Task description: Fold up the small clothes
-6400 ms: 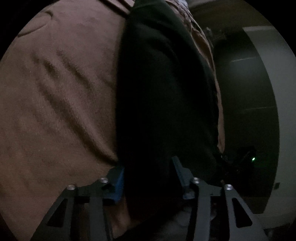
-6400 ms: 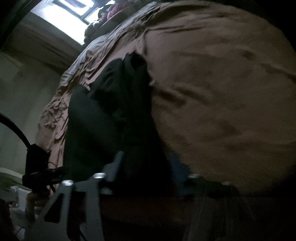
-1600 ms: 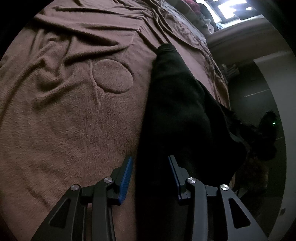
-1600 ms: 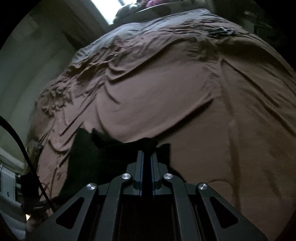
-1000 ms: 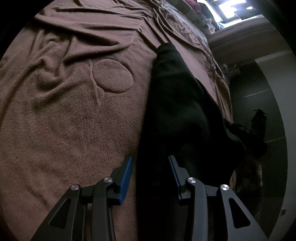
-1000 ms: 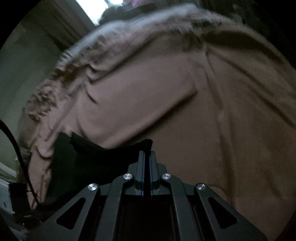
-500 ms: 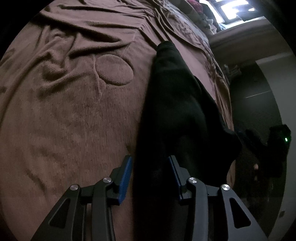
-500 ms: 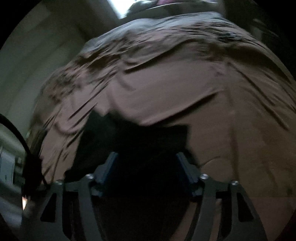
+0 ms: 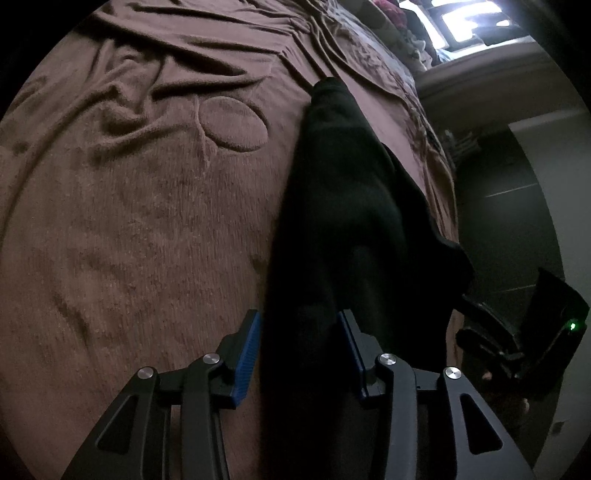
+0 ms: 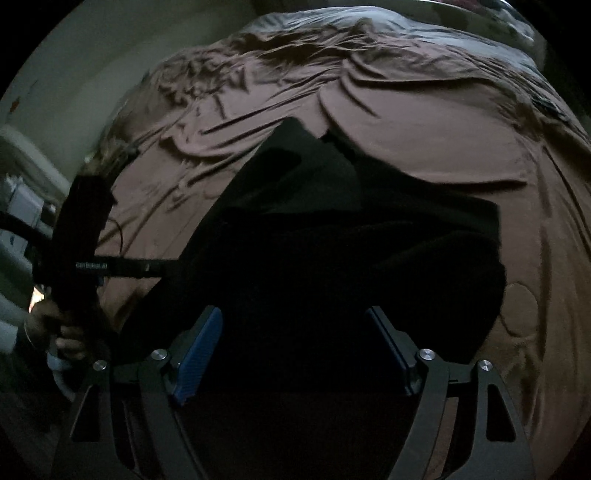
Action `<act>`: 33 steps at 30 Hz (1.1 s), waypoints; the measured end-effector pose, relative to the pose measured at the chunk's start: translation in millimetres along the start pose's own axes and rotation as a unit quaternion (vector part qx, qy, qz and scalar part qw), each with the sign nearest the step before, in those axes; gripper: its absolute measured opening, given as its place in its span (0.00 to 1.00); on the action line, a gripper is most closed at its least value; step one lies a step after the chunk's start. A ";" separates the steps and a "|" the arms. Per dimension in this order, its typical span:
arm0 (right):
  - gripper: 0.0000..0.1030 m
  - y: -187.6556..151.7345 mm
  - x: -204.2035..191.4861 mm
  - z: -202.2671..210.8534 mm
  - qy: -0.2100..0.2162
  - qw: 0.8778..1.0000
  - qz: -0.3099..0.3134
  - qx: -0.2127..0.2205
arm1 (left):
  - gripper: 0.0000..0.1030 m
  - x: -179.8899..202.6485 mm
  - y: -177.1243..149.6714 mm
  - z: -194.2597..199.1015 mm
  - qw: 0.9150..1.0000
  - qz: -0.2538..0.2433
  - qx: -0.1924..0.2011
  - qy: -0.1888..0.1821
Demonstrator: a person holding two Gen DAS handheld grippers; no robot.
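Note:
A black garment (image 9: 343,192) lies in a long folded strip on the brown blanket (image 9: 147,221); it also shows in the right wrist view (image 10: 332,236). My left gripper (image 9: 299,339) is open, its blue pads (image 9: 246,350) on either side of the garment's near end. My right gripper (image 10: 295,343) is open wide just above the garment's near edge, holding nothing. The right gripper body with a green light (image 9: 554,328) shows at the right of the left wrist view. The left gripper (image 10: 85,236) shows at the left of the right wrist view.
The brown blanket (image 10: 406,122) covers the whole bed and is wrinkled toward the far end. A round raised patch (image 9: 232,123) marks the blanket left of the garment. A bright window (image 9: 465,18) and pale wall lie beyond the bed. The bed's edge runs along the right.
My right gripper has opened and let go of the garment's edge, which now lies laid over on the bed. The left gripper has stayed open around the near end.

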State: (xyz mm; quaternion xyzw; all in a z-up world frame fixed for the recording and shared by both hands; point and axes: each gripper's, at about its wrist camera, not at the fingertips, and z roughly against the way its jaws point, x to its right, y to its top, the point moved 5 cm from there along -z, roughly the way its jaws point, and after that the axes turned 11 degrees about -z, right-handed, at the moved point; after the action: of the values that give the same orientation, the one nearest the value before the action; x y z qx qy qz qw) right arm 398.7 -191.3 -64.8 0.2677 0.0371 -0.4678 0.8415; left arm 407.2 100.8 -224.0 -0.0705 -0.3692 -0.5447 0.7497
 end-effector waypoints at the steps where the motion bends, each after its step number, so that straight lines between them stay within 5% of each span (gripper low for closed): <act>1: 0.76 2.0 -4.1 -3.4 -0.003 1.000 0.008 0.000 | 0.43 -0.3 -0.7 0.5 1.000 0.000 0.000 -0.001; 8: 0.76 7.4 -22.6 -32.3 -0.034 0.999 0.037 -0.012 | 0.43 -2.7 -3.8 3.9 1.000 0.003 0.000 -0.003; 13: 0.75 13.9 -31.0 -53.5 -0.114 0.992 0.062 0.004 | 0.44 -3.5 -4.8 5.5 1.000 0.005 0.001 -0.004; 14: 0.68 17.3 -29.4 -55.8 -0.128 0.990 0.059 0.012 | 0.44 -3.5 -5.0 5.9 1.000 0.005 0.000 -0.003; 15: 0.45 19.0 -27.3 -56.3 -0.130 0.990 0.055 0.016 | 0.44 -3.3 -5.1 6.6 1.000 0.004 -0.001 -0.002; 17: 0.22 22.3 -22.9 -53.7 -0.117 0.992 0.038 0.017 | 0.44 -3.1 -4.7 7.1 1.000 0.003 -0.001 -0.001; 20: 0.08 26.2 -12.4 -36.6 -0.110 0.993 0.018 0.049 | 0.44 -2.3 -4.1 6.2 1.000 0.004 0.000 0.000; 27: 0.06 32.8 39.9 0.4 -0.090 0.987 -0.094 0.100 | 0.44 -0.5 -3.7 5.2 1.000 0.004 -0.001 0.003; 33: 0.04 28.4 94.9 -5.7 -0.047 0.973 -0.208 0.089 | 0.44 0.8 -5.1 6.3 1.000 0.003 -0.001 0.002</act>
State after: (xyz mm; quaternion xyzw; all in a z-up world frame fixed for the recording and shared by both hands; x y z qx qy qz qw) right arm 475.8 -249.5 -87.6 0.3059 0.0107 -0.6458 0.6994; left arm 399.9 101.3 -220.4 -0.0710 -0.3669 -0.5426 0.7523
